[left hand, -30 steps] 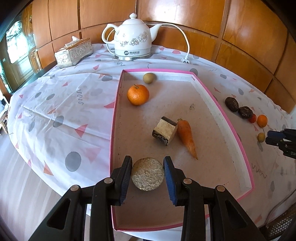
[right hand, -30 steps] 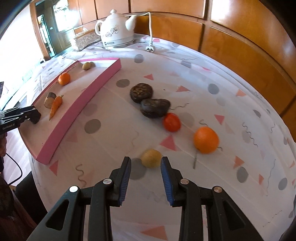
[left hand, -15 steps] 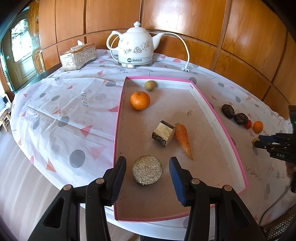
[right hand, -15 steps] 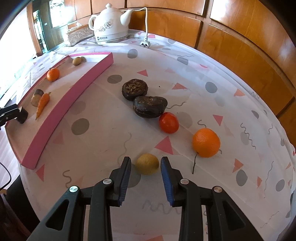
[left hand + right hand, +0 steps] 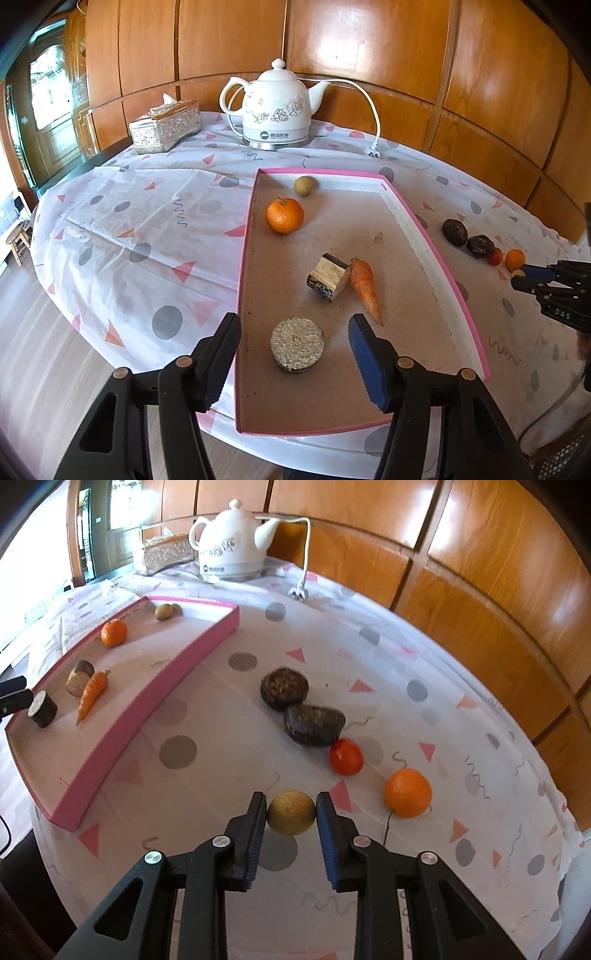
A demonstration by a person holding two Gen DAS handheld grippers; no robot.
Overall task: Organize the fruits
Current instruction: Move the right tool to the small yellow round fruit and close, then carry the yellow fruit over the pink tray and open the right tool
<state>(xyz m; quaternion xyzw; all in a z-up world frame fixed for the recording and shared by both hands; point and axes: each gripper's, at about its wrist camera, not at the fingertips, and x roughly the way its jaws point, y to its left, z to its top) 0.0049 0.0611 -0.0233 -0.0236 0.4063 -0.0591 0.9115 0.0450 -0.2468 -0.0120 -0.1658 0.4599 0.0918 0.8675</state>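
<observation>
**Small yellow-brown fruit, gripped at the near edge of the table**

Item: small yellow-brown fruit [image 5: 291, 812], round, matt, finely speckled skin. It sits on the tablecloth [image 5: 461, 686] near the table's front edge, outside the pink tray [image 5: 147, 698].

Holder: right gripper [image 5: 291, 814]. Its jaws have just been closing and both pads now appear to touch the fruit's sides, so it is taken as held.

Risks: a round, firm fruit held only at its widest line may roll or squirt out on lifting, then run off the near edge. A hard squeeze could bruise it. The carry to the tray must clear the pink rim.

Neighbours: orange [image 5: 407, 793] and small red fruit [image 5: 346, 756] just to the right; two dark rough lumps [image 5: 299, 709] beyond.

Left gripper [image 5: 295, 354]: jaws have just been opening and stand wide apart, holding nothing; a round cut slice [image 5: 297, 344] lies free between them near the tray's front edge.
</observation>
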